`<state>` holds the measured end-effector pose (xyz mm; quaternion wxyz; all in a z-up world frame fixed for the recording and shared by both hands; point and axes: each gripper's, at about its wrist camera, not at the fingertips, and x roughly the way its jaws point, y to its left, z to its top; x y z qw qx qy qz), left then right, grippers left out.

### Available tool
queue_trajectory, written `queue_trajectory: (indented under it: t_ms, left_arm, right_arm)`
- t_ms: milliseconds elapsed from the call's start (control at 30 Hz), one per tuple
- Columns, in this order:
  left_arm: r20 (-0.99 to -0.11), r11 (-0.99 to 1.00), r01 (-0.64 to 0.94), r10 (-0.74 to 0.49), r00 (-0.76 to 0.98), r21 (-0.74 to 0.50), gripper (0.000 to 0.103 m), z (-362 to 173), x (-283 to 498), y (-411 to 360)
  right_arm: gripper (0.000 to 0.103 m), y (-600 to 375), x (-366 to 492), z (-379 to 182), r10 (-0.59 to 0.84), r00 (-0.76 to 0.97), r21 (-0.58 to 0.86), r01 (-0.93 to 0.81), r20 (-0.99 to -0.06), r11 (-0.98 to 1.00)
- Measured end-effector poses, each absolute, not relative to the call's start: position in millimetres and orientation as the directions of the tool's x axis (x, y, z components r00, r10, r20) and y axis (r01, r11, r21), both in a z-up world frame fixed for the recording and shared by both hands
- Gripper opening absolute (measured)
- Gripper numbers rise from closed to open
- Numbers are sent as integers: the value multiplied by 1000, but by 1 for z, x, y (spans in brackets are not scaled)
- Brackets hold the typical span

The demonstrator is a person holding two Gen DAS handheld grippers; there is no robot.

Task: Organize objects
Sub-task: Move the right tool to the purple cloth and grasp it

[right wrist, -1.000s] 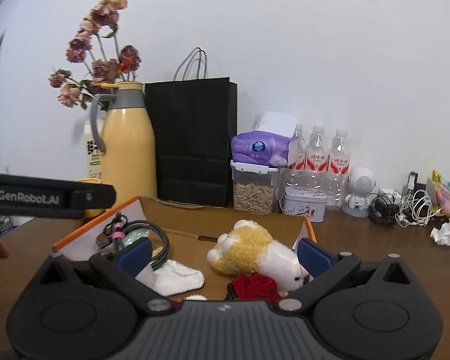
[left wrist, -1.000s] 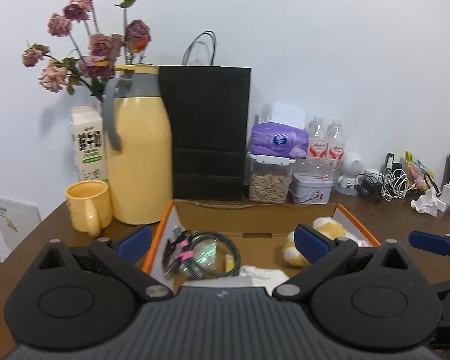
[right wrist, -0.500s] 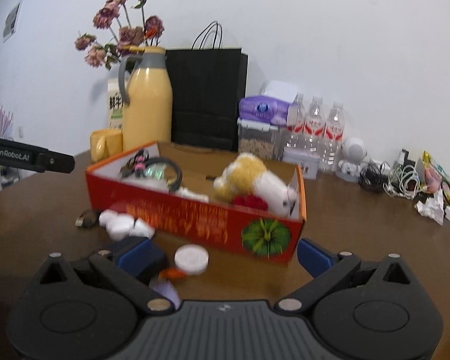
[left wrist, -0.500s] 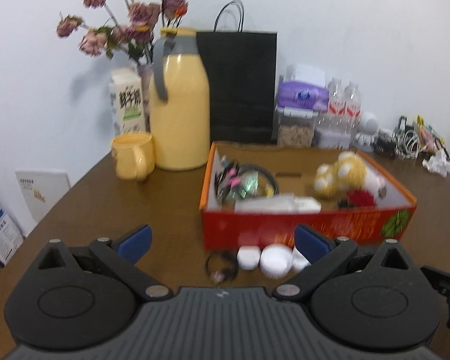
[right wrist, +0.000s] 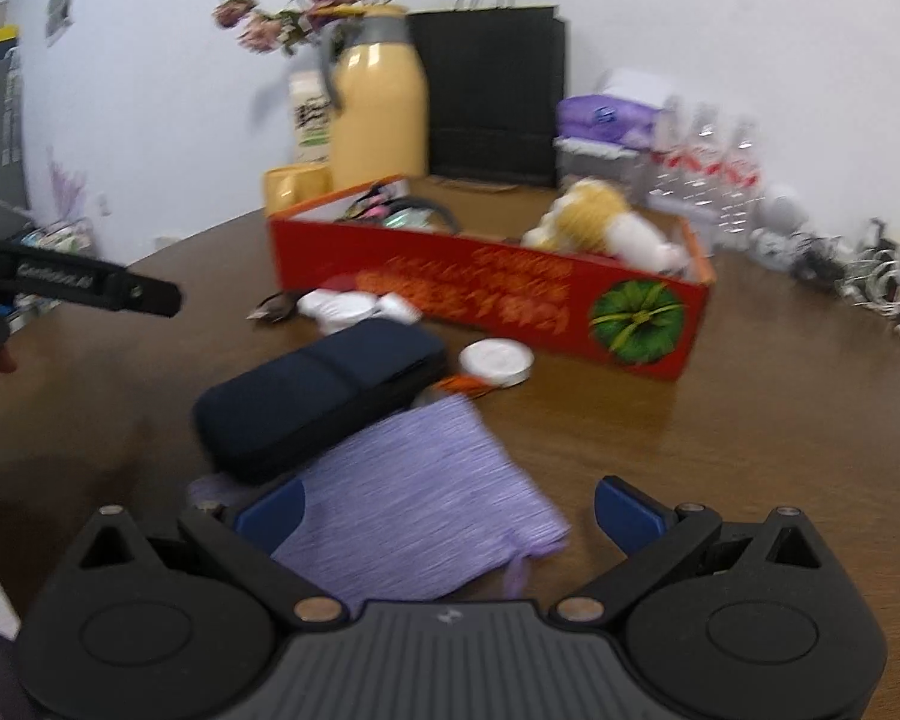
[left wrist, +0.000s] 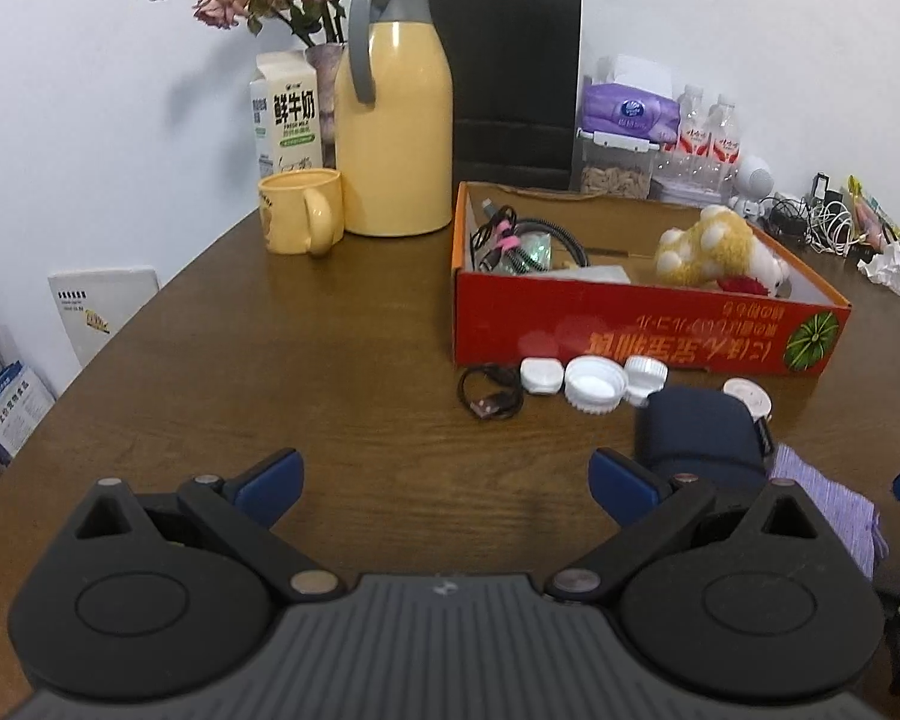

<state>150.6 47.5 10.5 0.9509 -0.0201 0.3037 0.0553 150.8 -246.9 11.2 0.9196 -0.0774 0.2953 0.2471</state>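
Both pairs of tongs were held low over the brown counter (left wrist: pixel 330 360), spread apart and clamped on nothing: the left tongs (left wrist: pixel 444 477) faced bare wood, while the right tongs (right wrist: pixel 447 507) were poised directly over a lilac pouch (right wrist: pixel 414 516) lying flat on the counter. A dark blue case (right wrist: pixel 318 390) was seen just beside the pouch, its near end seemingly resting on the cloth, though the right view was blurred and the overlap could not be made out with certainty. Further off, a red cardboard box (left wrist: pixel 648 330) was already loaded with a plush toy (left wrist: pixel 714 249) and a bundle of cables (left wrist: pixel 516 240). Outside its front wall a row of white caps (left wrist: pixel 594 381), a small coiled cable (left wrist: pixel 489 393) and a round white lid (right wrist: pixel 497 360) were left on the counter. The step in hand was judged to be the gathering of loose items into the box, with several not yet stowed. The next move was thought to call for the right tongs to be lowered and closed on the pouch edge, a thin, limp thing that would need to be pinched close to the wood and lifted without the case being dragged along.
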Motion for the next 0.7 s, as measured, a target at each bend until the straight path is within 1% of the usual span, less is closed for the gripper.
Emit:
queue_trajectory:
  t_ms: [167,267,600,700]
  left_arm:
    - [-586,993,-119,93,805,-6,103,8,145,50]
    - [-588,992,-124,95,803,-9,103,7,143,53]
    - [-600,991,-127,83,796,-31,103,1,141,58]
    - [-600,991,-131,83,795,-37,103,0,140,59]
  right_arm:
    - [103,-229,154,0,428,647,-16,-562,-631,827]
    - [103,-228,159,-3,437,644,5,-559,-628,829]
    - [103,-230,161,-4,447,634,13,-567,-631,824]
    - [100,-230,158,-4,449,635,8,-572,-628,820]
